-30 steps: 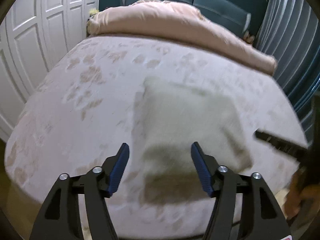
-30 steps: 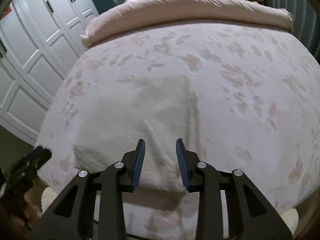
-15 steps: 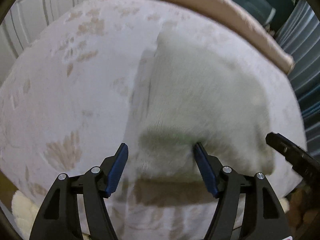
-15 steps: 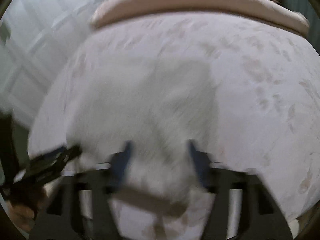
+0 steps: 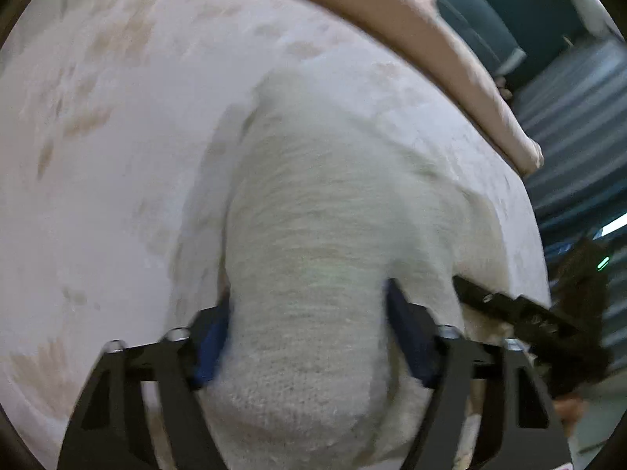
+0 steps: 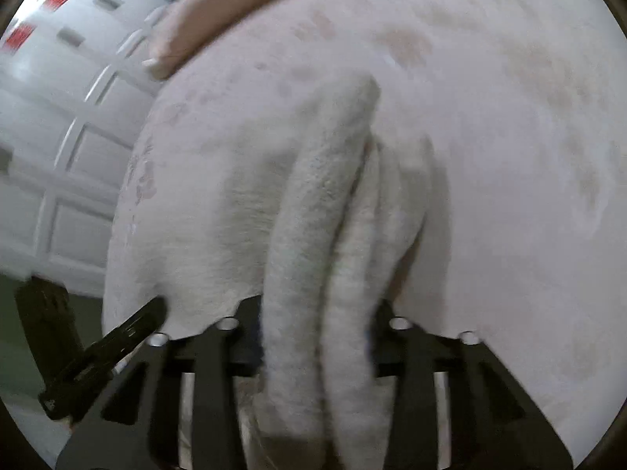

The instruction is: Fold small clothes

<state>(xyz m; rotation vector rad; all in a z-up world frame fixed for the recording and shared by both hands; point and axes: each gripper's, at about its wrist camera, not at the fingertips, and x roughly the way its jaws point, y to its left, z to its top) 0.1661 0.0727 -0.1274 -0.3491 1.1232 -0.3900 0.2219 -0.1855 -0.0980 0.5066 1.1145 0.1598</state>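
- We see 1 small garment (image 5: pixel 313 211), an off-white, fuzzy knit, lying on the pale patterned bed cover (image 5: pixel 117 156) near the bed's near edge.
- In the left wrist view its near end bulges up in a thick rounded hump, while the far part lies flatter on the cover.
- In the right wrist view the same garment (image 6: pixel 309 211) is gathered into 2 or 3 long ridges running away from us, with flatter cloth spreading to the left.
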